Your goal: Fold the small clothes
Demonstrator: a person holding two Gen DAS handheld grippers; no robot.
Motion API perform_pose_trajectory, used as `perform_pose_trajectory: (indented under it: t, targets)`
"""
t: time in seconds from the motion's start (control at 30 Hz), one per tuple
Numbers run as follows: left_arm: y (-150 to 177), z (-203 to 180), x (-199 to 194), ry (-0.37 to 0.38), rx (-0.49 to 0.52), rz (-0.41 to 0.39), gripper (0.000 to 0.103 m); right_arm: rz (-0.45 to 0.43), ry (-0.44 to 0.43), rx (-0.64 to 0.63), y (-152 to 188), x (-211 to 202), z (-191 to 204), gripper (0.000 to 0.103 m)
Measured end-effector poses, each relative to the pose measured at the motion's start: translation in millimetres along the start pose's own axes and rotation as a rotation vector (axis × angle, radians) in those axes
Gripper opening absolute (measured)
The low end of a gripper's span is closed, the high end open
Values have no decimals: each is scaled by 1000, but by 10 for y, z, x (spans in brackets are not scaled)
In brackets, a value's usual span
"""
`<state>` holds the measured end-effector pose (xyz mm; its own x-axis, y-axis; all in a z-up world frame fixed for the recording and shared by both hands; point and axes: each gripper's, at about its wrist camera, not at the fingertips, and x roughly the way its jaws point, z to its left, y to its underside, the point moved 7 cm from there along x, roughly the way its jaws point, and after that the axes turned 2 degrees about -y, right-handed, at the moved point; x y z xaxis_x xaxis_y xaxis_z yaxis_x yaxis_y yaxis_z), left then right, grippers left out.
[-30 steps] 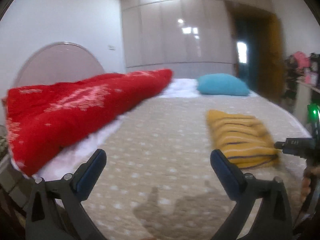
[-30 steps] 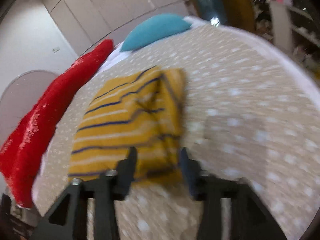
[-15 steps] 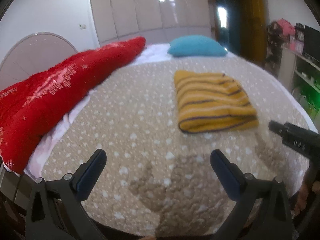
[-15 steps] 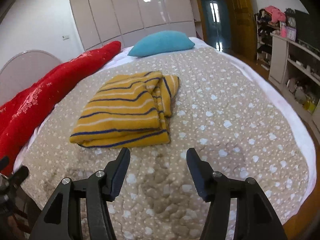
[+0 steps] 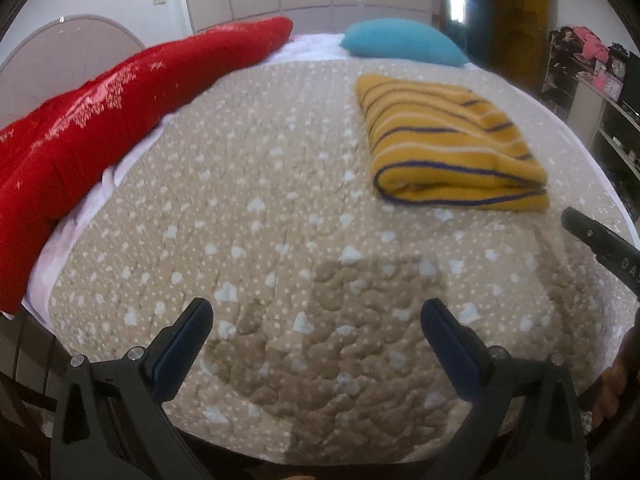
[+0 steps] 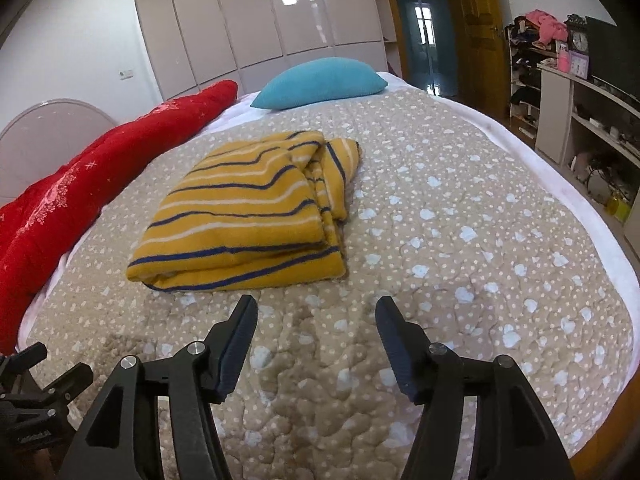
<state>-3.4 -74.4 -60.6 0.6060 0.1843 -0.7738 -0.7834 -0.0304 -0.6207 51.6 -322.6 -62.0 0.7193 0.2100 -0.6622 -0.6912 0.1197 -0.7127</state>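
A folded yellow garment with dark blue and white stripes (image 5: 452,144) lies on the beige dotted bedspread (image 5: 280,208); it also shows in the right wrist view (image 6: 248,216). My left gripper (image 5: 316,320) is open and empty, above the near edge of the bed, well left of and nearer than the garment. My right gripper (image 6: 316,320) is open and empty, just in front of the garment's near fold, not touching it. One of the right gripper's fingers (image 5: 600,240) shows at the right edge of the left wrist view.
A red quilt (image 5: 100,104) lies along the left side of the bed (image 6: 520,240). A teal pillow (image 6: 320,84) sits at the far end. White wardrobes stand behind. Shelves with clutter (image 6: 580,92) stand on the right past the bed's edge.
Both grippers have drawn back from the garment and risen. The right gripper, close over the garment's near edge a second ago, now stands apart from it with wider jaws.
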Motion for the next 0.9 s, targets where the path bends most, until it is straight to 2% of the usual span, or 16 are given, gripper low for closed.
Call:
perform_pose_trajectory:
  t: [0.27,0.67,0.9]
  targets:
    - [224,0,348,29,-22,131,103,43,5,-9,129,143,37,67]
    - [250,-7,403,28,-23,134,103,93,55,-51,302,329,107,74]
    - [256,-1,407,26,-22,131,103,74,94,-77,342,379,129,79]
